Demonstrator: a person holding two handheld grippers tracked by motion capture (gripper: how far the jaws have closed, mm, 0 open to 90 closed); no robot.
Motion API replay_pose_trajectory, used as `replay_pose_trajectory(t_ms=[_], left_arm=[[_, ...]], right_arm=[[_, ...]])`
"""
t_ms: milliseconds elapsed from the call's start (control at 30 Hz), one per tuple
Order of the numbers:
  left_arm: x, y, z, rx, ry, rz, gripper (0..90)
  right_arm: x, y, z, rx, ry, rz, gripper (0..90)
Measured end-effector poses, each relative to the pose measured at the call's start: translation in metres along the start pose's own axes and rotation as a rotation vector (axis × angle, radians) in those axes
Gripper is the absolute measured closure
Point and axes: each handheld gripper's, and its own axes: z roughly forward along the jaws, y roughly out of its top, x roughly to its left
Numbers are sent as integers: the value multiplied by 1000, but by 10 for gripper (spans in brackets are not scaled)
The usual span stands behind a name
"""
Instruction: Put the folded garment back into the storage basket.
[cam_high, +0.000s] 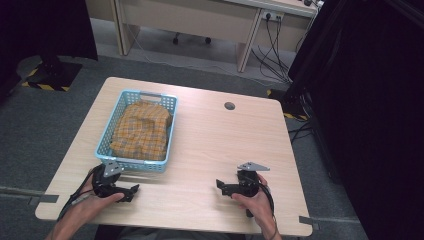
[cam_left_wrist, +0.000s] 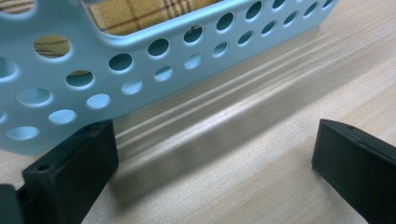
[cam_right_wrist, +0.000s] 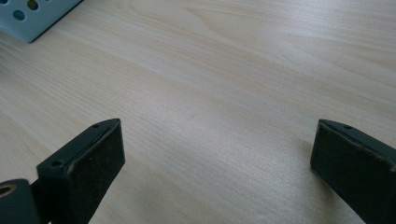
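left gripper (cam_high: 131, 192): near edge of table (cam_high: 210, 145), resting low just in front of the basket's near wall; jaws spread wide, nothing between them (left gripper view confirms bare wood in the gap)
right gripper (cam_high: 220, 186): near edge too, well apart from the basket, jaws spread wide and empty over bare wood
basket (cam_high: 111, 125): light blue plastic, perforated walls, cut-out handle at far end; sits left-centre on the table, just beyond the left gripper
basket handling: likely light, rigid walls with some flex, smooth plastic could slide on the wood; grab by rim or handle slot
cloth (cam_high: 141, 130): yellow-orange plaid fabric, bunched inside the basket, filling most of it, top about level with the rim
cloth handling: soft, limp, light, not fragile; will drape and sag when lifted; best pinch on a raised fold near the top middle, not a flat patch
cloth through holes (cam_left_wrist: 135, 14): plaid visible behind near wall
writing/brands: none readable on basket, cloth or grippers
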Motion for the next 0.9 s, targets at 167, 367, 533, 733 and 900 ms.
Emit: replay_pose_trajectory(t_ms=[167, 367, 533, 733, 900], left_arm=[[0, 0, 0, 0, 0, 1, 0], [0, 0, 0, 0, 1, 0, 0], [0, 0, 0, 0, 0, 0, 0], [0, 0, 0, 0, 1, -1, 0], [0, 0, 0, 0, 1, -1, 0]], right_arm=[[0, -3, -2, 0, -14, 1, 35], [0, -5, -5, -2, -21, -10, 35], [0, -9, -8, -1, -32, -9, 35], [-1, -13, -13, -4, -42, -10, 35], [-2, -17, -16, -5, -44, -9, 35]])
